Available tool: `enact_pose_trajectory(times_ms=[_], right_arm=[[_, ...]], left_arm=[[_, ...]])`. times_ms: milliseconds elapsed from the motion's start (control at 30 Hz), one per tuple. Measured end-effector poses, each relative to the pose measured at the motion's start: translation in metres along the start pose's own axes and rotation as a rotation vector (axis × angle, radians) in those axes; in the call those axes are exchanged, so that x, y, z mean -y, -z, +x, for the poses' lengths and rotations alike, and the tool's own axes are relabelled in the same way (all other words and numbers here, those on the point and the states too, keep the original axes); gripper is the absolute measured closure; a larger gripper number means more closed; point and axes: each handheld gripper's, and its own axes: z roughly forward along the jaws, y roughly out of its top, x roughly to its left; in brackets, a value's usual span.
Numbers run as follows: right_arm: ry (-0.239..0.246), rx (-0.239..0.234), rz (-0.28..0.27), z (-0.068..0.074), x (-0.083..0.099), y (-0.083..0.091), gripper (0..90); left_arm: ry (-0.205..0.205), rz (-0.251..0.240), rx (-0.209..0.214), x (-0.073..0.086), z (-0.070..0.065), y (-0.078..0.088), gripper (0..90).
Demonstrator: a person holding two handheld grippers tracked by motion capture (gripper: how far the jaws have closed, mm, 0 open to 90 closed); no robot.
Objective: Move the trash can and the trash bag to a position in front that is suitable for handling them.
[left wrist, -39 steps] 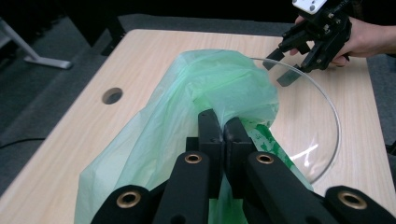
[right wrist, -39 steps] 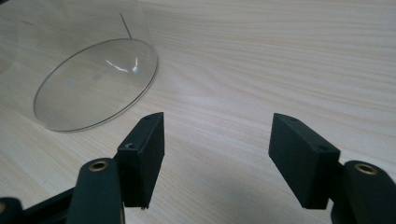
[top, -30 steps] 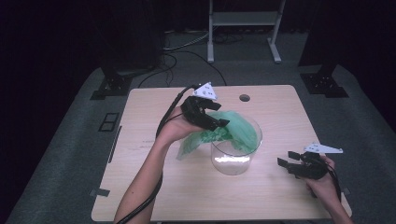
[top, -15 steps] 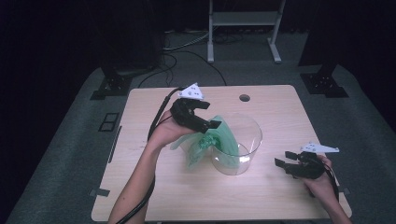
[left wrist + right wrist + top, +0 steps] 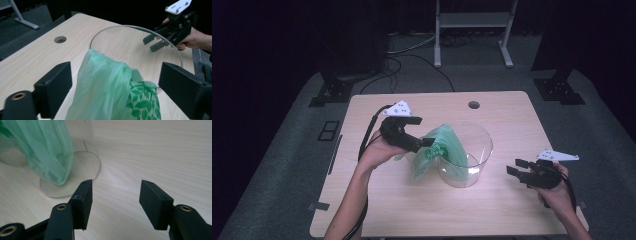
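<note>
A thin green plastic bag (image 5: 439,150) with a leaf print hangs over the left rim of a clear round container (image 5: 484,145) in the middle of the wooden table (image 5: 512,115). My left gripper (image 5: 424,142) is at the bag's left side. In the left gripper view its jaws (image 5: 117,92) stand wide apart and have just been opening. The bag (image 5: 110,95) lies loosely between them, in front of the container's rim (image 5: 135,26). My right gripper (image 5: 513,167) hovers low to the right of the container. Its jaws (image 5: 115,200) are open, have just been closing a little, and hold nothing. The bag (image 5: 47,152) shows through the container's wall (image 5: 82,147).
A round cable hole (image 5: 473,105) sits near the table's far edge. Bare tabletop lies along the front and at the far left. The floor around is dark, with stand feet (image 5: 332,92) at the left and a metal frame (image 5: 472,30) behind.
My left gripper has moved left and down, drawing the bag from above the container to its left rim, and its jaws have spread. The right hand has stayed in place.
</note>
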Motion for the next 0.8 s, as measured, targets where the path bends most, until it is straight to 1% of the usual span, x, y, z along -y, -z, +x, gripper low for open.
enact_pose_trajectory(times_ms=[33, 100, 200, 267, 367, 400, 433, 633, 667, 800], right_arm=[[0.000, -0.012, -0.006, 0.000, -0.003, 0.002, 43.3], [0.007, -0.024, -0.013, 0.001, -0.012, 0.004, 41.0], [0.009, -0.050, -0.022, 0.004, -0.028, 0.009, 37.6], [0.023, -0.078, -0.021, 0.008, -0.041, 0.011, 33.1], [0.051, -0.103, -0.014, 0.013, -0.060, 0.012, 32.1], [0.051, -0.103, -0.014, 0.013, -0.060, 0.012, 32.1], [0.070, -0.130, -0.005, 0.018, -0.074, 0.013, 30.3], [0.135, -0.187, 0.012, 0.034, -0.111, 0.007, 25.2], [0.147, -0.196, 0.012, 0.038, -0.117, 0.005, 24.6], [0.193, -0.223, 0.023, 0.054, -0.139, -0.003, 23.9]], left_arm=[[-0.002, 0.002, -0.001, 0.003, 0.000, 0.001, 9.9], [0.009, 0.000, 0.000, 0.008, 0.000, 0.002, 9.5], [0.015, -0.010, -0.005, 0.015, 0.001, 0.005, 9.5], [0.021, -0.014, -0.005, 0.019, 0.001, 0.007, 9.5], [0.025, -0.013, -0.010, 0.024, 0.000, 0.009, 9.5], [0.025, -0.013, -0.010, 0.024, 0.000, 0.009, 9.5], [0.025, -0.015, -0.013, 0.026, 0.000, 0.013, 9.5], [0.034, -0.025, -0.034, 0.035, 0.001, 0.025, 9.4], [0.029, -0.027, -0.044, 0.037, 0.001, 0.027, 9.4], [0.041, -0.021, -0.055, 0.046, 0.003, 0.033, 9.4]])
